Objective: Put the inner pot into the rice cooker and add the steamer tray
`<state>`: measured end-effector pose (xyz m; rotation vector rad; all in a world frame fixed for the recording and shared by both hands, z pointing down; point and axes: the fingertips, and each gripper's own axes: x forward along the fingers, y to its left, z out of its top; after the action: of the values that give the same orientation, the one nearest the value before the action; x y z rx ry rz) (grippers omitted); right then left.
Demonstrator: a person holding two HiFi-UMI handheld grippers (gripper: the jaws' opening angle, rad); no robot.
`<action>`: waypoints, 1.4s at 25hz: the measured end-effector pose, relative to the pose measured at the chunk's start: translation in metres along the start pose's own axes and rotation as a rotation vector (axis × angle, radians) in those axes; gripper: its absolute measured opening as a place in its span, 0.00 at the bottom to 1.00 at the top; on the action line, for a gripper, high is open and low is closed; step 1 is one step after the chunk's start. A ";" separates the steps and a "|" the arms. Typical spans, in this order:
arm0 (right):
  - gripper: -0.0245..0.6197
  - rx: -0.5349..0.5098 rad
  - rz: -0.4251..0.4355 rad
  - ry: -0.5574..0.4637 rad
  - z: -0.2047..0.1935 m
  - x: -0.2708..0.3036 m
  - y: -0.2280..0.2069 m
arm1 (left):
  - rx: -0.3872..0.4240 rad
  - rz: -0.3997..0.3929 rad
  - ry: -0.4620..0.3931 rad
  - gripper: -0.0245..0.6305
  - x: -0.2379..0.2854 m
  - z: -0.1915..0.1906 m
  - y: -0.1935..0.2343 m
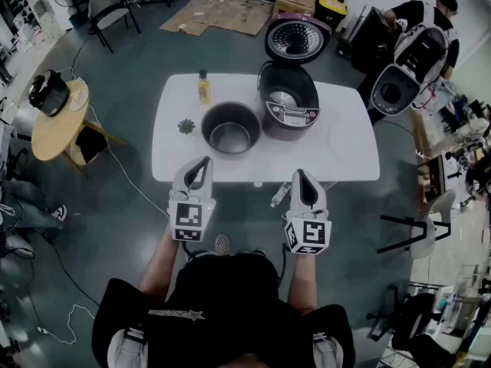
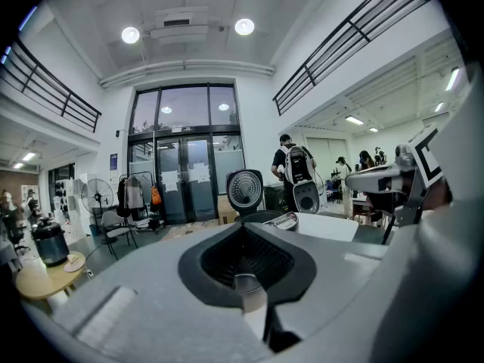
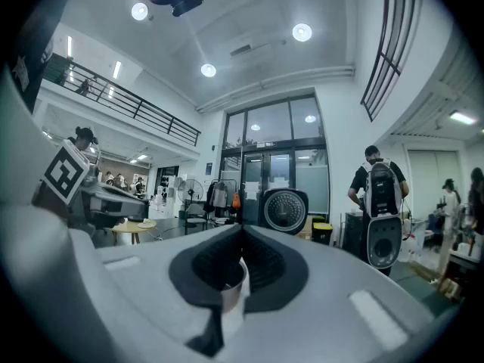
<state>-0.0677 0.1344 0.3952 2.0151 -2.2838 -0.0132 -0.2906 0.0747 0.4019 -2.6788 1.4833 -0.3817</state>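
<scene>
The steel inner pot (image 1: 230,129) stands empty on the white table (image 1: 345,156), just left of the dark rice cooker (image 1: 288,98), whose lid (image 1: 298,37) is raised. I see no steamer tray in any view. My left gripper (image 1: 204,162) and right gripper (image 1: 296,175) hover side by side at the table's near edge, both shut with nothing between the jaws. In the left gripper view the shut left gripper (image 2: 243,224) points toward the cooker lid (image 2: 244,191). The right gripper (image 3: 242,227) also faces that lid (image 3: 285,210) in its own view.
A yellow bottle (image 1: 203,87) and a small green plant (image 1: 186,126) sit on the table's left part. A round wooden side table (image 1: 54,121) carries another cooker at the left. A person with a backpack (image 1: 418,29) stands at the back right. Chairs and cardboard lie beyond.
</scene>
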 end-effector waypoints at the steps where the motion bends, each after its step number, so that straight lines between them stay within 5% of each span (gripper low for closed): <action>1: 0.04 -0.002 0.000 -0.001 -0.001 -0.001 0.001 | 0.000 -0.003 0.001 0.05 -0.001 -0.001 -0.001; 19: 0.04 0.044 -0.019 0.005 0.001 -0.005 0.006 | -0.013 -0.006 0.017 0.05 -0.010 -0.011 0.000; 35: 0.04 0.066 0.068 0.040 -0.011 0.043 0.012 | -0.044 0.049 0.049 0.05 0.015 -0.020 0.018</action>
<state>-0.0838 0.0941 0.4099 1.9474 -2.3569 0.1088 -0.3026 0.0544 0.4209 -2.6789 1.5857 -0.4190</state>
